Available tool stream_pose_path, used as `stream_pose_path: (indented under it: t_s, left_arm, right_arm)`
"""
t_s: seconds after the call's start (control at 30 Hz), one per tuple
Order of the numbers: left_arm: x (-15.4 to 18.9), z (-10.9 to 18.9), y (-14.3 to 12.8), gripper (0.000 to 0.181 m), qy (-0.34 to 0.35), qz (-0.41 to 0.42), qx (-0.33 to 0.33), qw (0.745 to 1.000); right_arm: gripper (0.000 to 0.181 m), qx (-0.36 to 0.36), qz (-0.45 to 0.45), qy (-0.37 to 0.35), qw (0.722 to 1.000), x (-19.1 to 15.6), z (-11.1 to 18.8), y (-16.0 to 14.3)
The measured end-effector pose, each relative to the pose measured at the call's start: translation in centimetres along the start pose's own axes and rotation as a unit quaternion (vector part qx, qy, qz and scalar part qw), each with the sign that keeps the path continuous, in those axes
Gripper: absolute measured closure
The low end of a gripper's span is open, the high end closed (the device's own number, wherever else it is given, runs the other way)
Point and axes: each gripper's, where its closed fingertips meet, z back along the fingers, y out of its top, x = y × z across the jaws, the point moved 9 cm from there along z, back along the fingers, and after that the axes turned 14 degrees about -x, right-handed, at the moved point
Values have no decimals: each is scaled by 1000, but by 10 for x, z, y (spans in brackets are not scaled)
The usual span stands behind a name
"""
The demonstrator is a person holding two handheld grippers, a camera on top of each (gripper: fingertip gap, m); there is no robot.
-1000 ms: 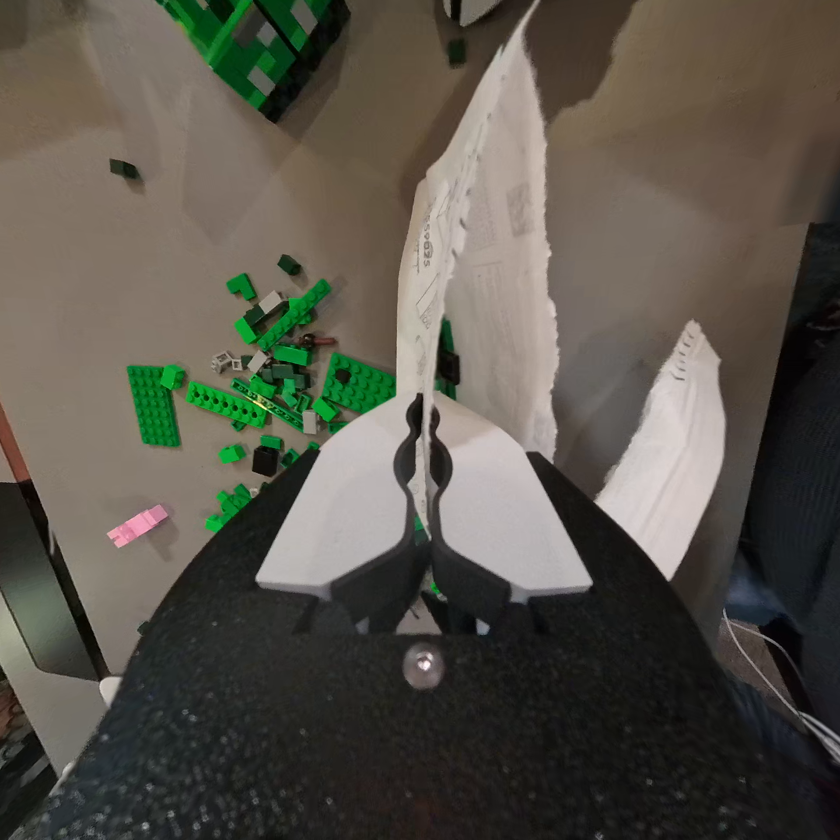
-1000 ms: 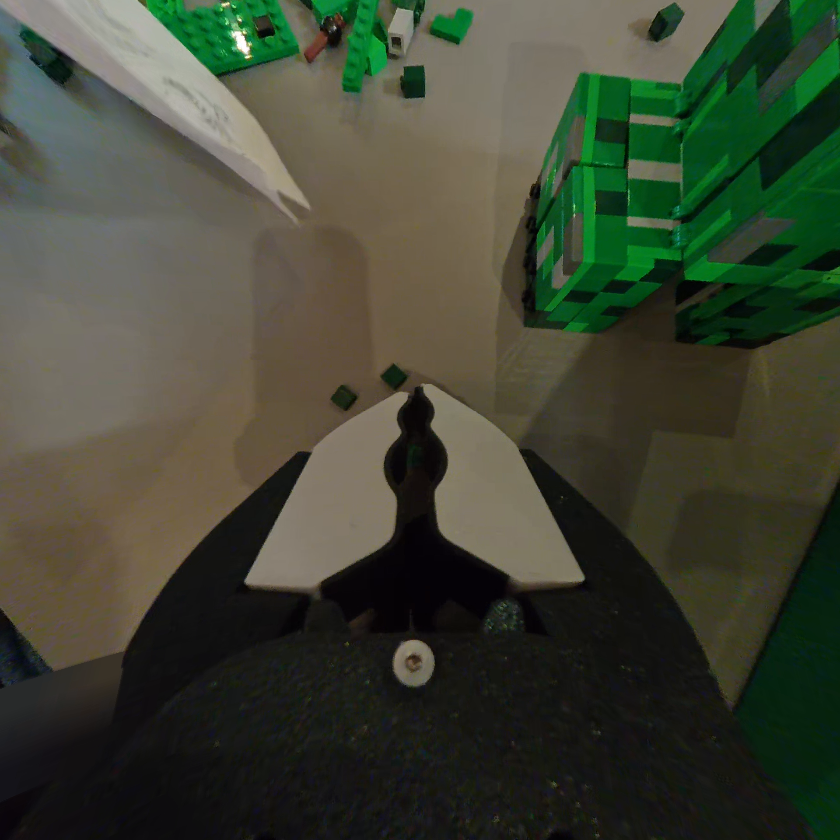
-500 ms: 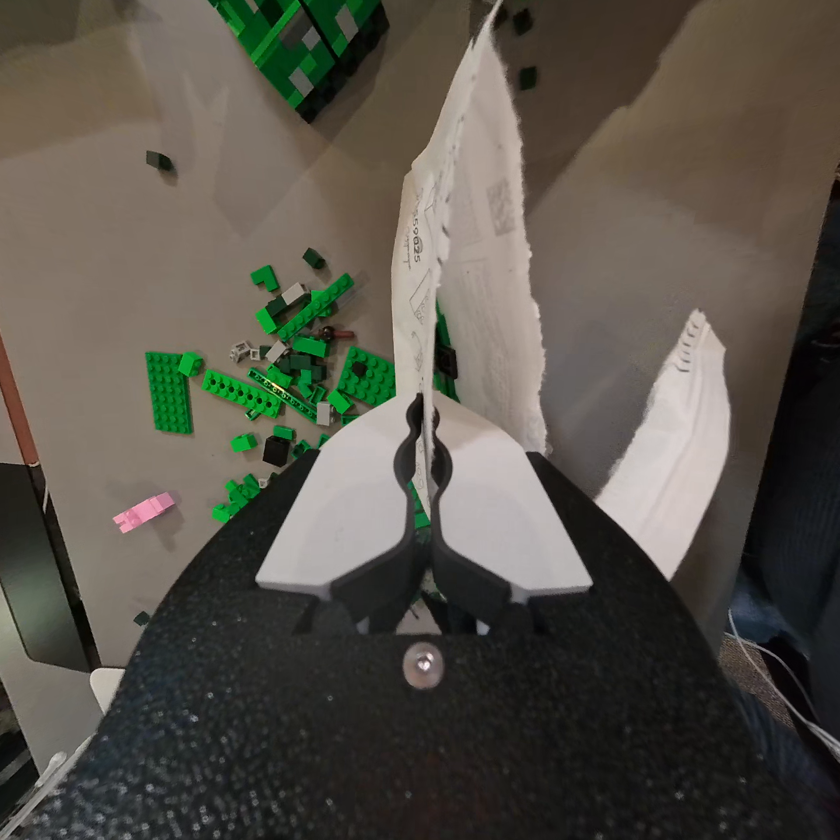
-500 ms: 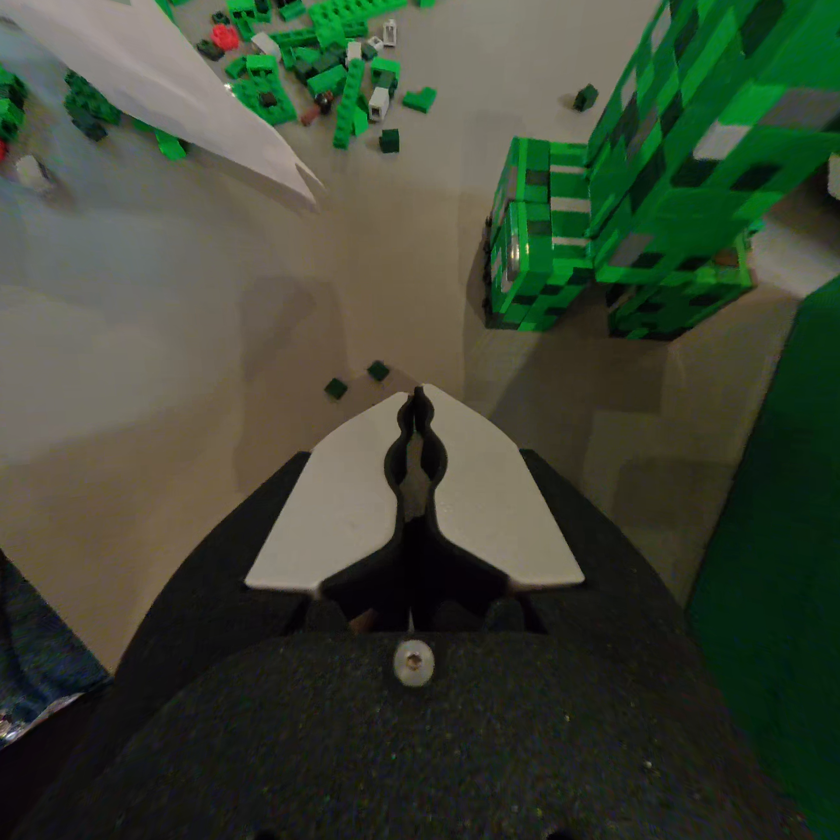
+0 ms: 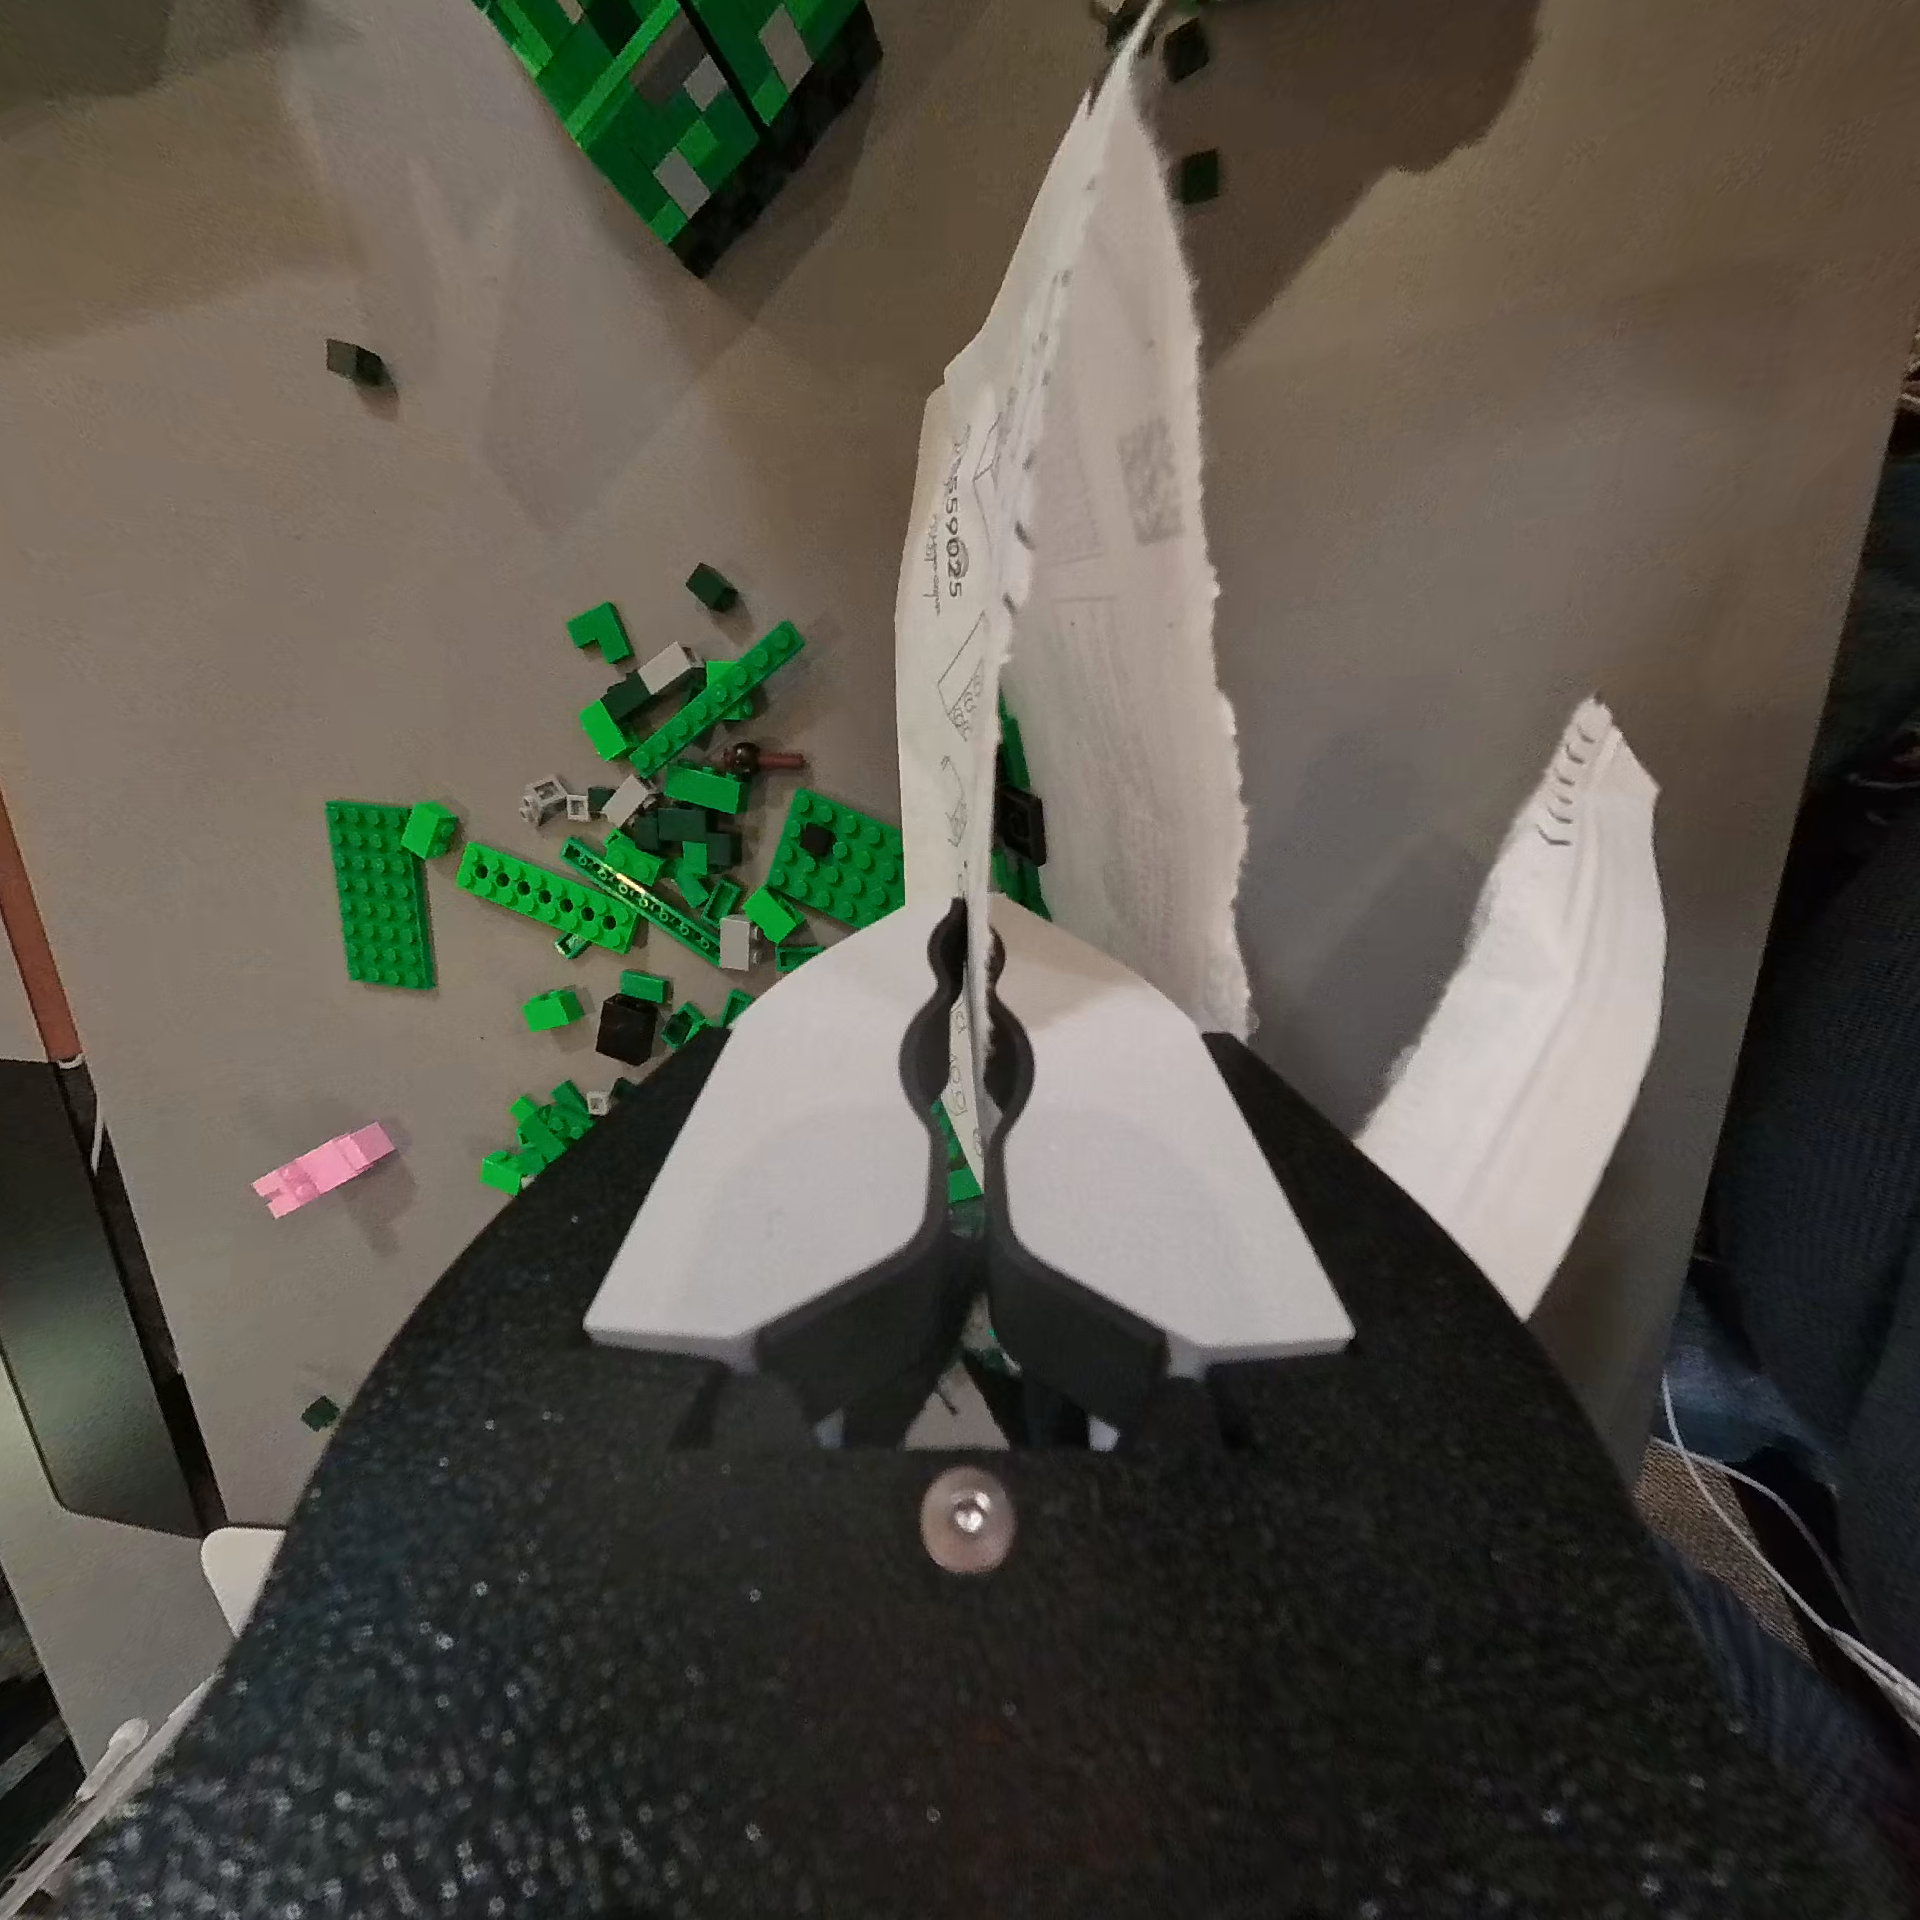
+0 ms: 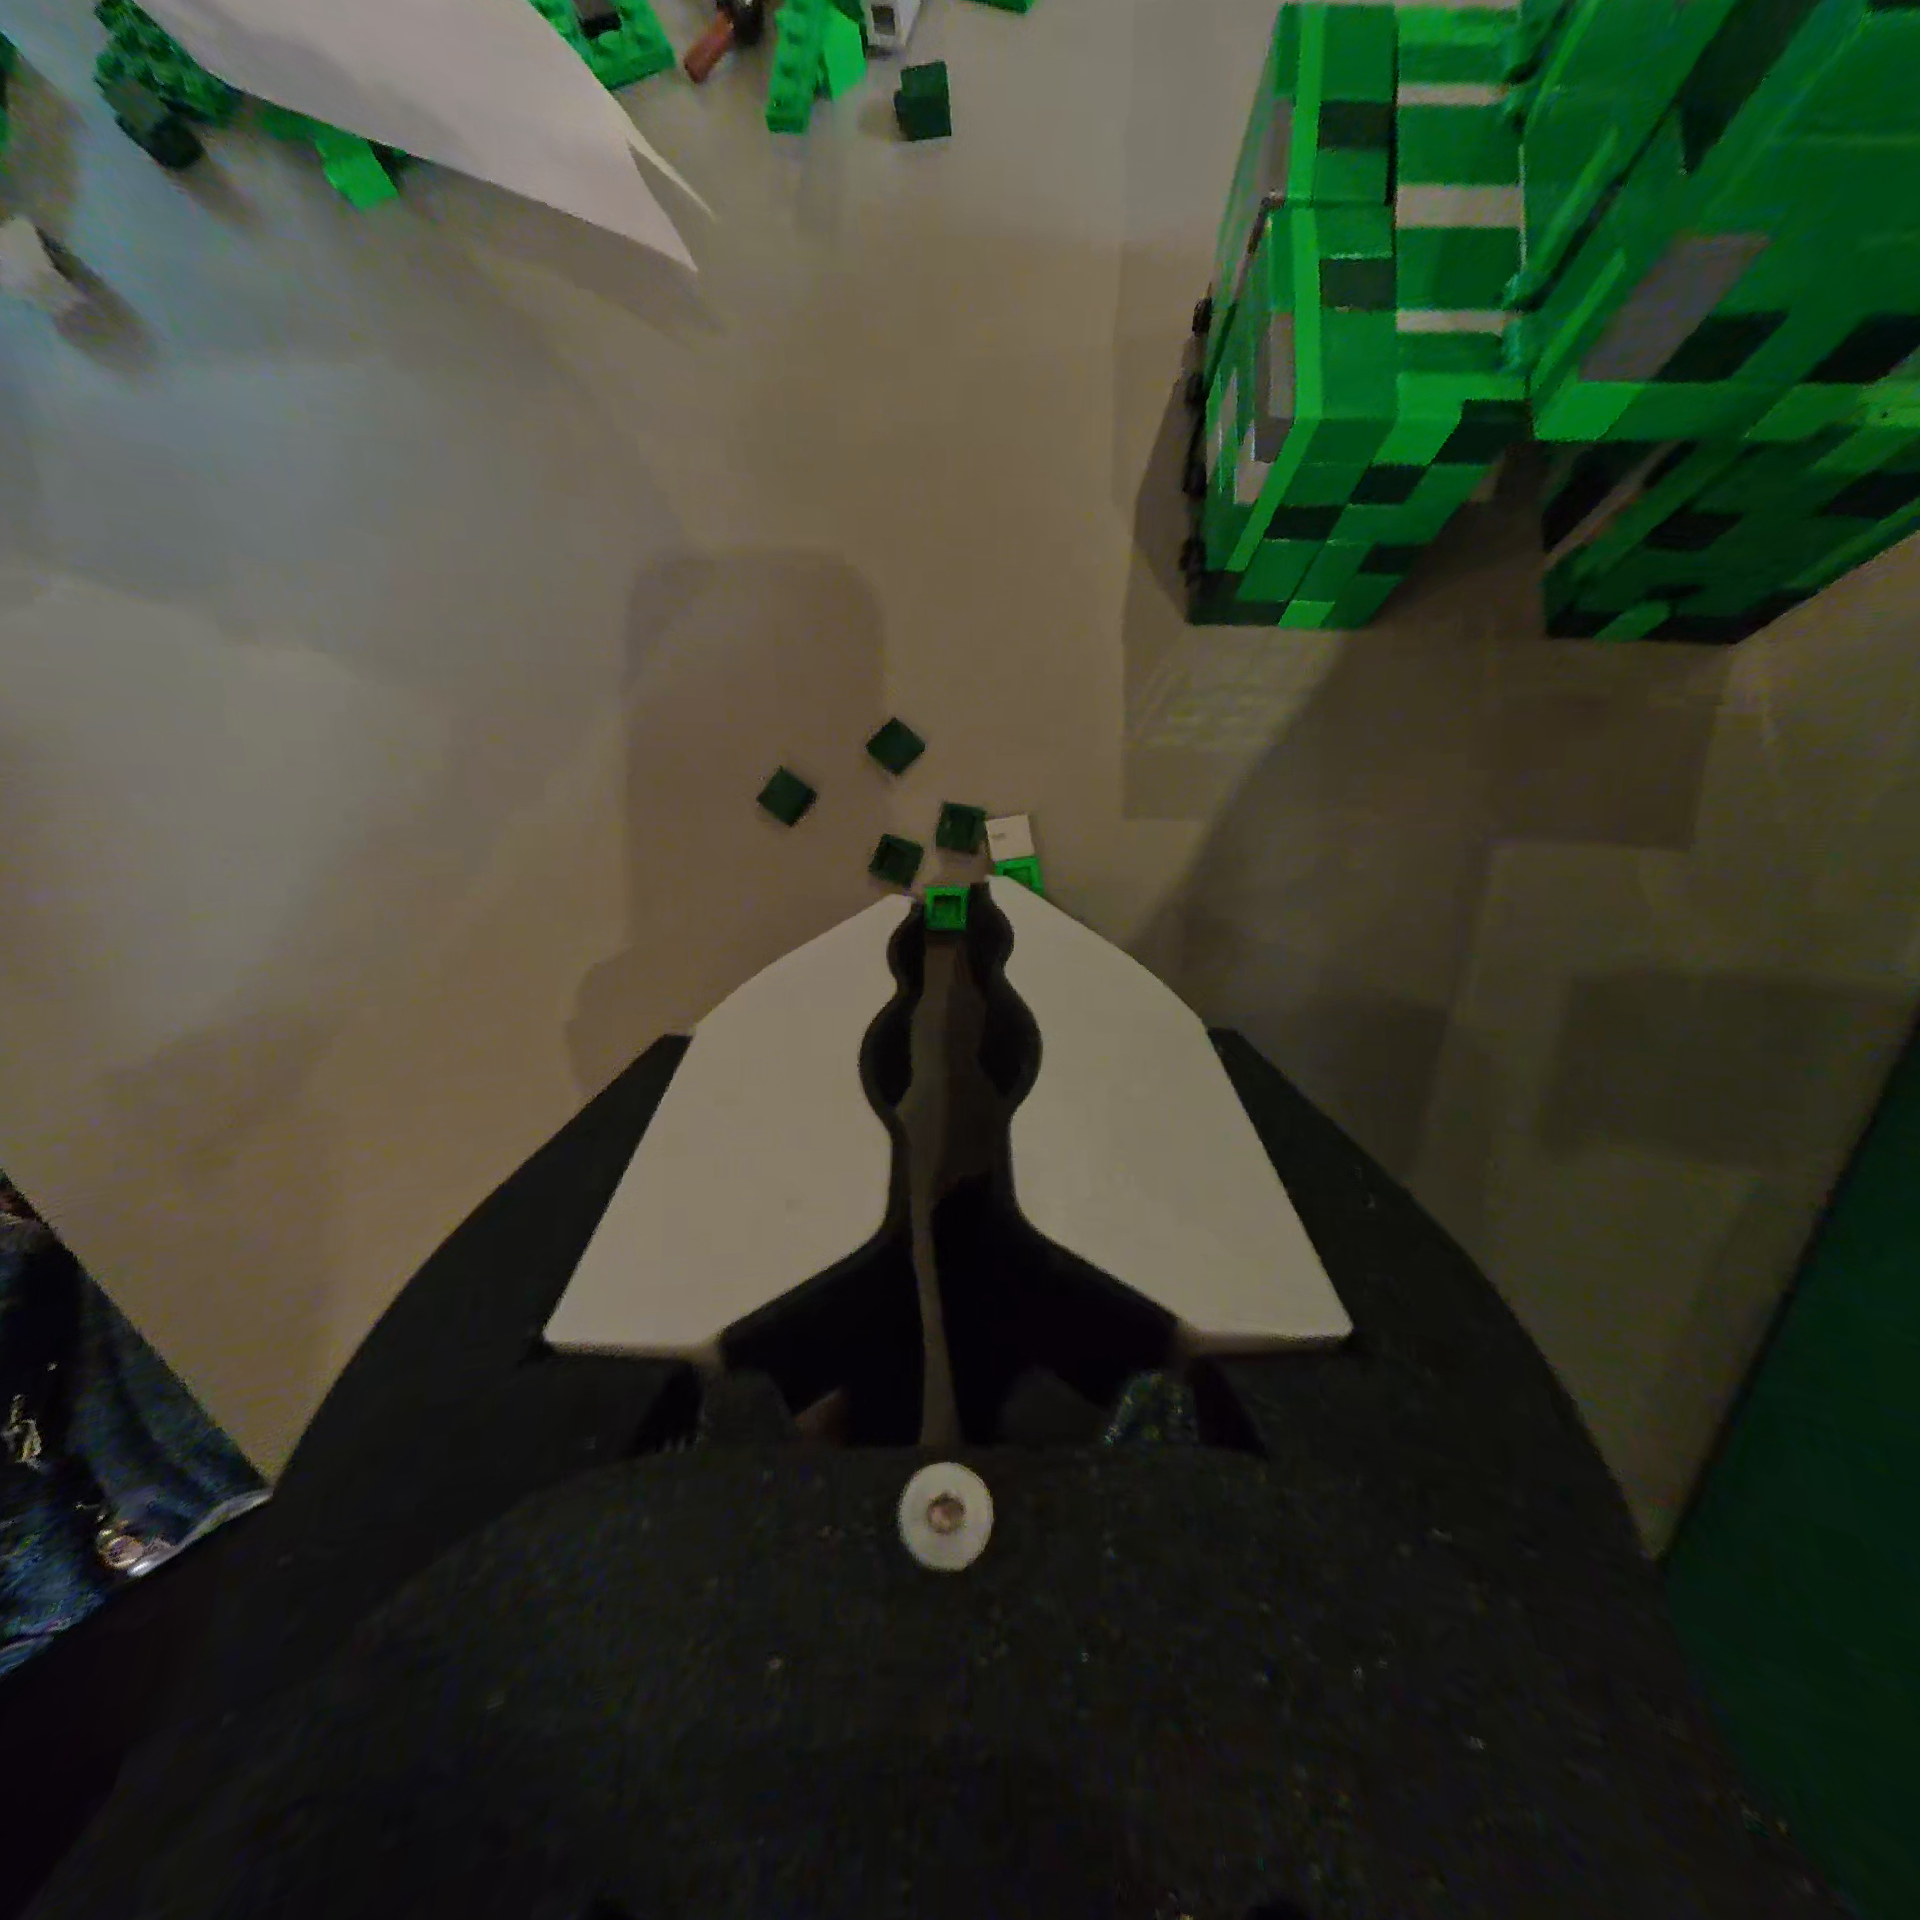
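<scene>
My left gripper (image 5: 964,914) is shut on a torn white paper bag (image 5: 1101,644) with printing on it and holds it upright above the table; a second white flap (image 5: 1538,987) curls out to the right. My right gripper (image 6: 948,906) is low over the table, jaws a brick's width apart, with a small bright green brick (image 6: 945,908) pinched between the tips. Small dark green pieces (image 6: 896,858) and a white piece (image 6: 1010,834) lie just beyond the tips. A corner of the bag also shows in the right wrist view (image 6: 540,135).
A large green block model (image 6: 1558,332) stands at the right of the right gripper; it also shows at the top of the left wrist view (image 5: 686,114). A pile of loose green bricks (image 5: 644,852) and a pink piece (image 5: 322,1169) lie left of the bag. A green baseplate edge (image 6: 1829,1455) is at far right. The gap from one gripper's tips to the other's is roughly 20 cm. It is some 30 cm from my left tips to the pink piece (image 5: 322,1169).
The right gripper has dropped closer to the table and opened slightly; a bright green brick now sits between its tips, and more small pieces show there. The left gripper keeps hold of the bag.
</scene>
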Motion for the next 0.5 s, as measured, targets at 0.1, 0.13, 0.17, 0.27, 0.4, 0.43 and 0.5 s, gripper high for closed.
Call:
stream_pose_path:
  t_s: [0.1,0.13,0.17,0.27,0.4,0.43,0.5]
  left_arm:
    - [0,-1,1,181,-1,0,-1,1000]
    - [0,-1,1,181,-1,0,-1,1000]
    - [0,-1,2,181,0,0,-1,1000]
    - [1,-3,3,181,8,3,-10,1000]
    - [5,-4,6,181,11,-4,-15,1000]
    - [6,-4,7,181,12,-6,-15,1000]
    - [7,-3,8,181,14,-9,-15,1000]
  right_arm:
    - [174,6,16,-19,1000,-5,6,7]
    - [174,30,22,-14,999,-11,13,14]
    - [174,63,29,-7,998,-20,23,23]
    - [174,183,84,-15,979,-65,60,64]
    - [174,229,176,-84,954,-117,76,106]
    - [174,220,193,-102,951,-123,73,112]
    - [174,183,219,-137,949,-127,64,119]
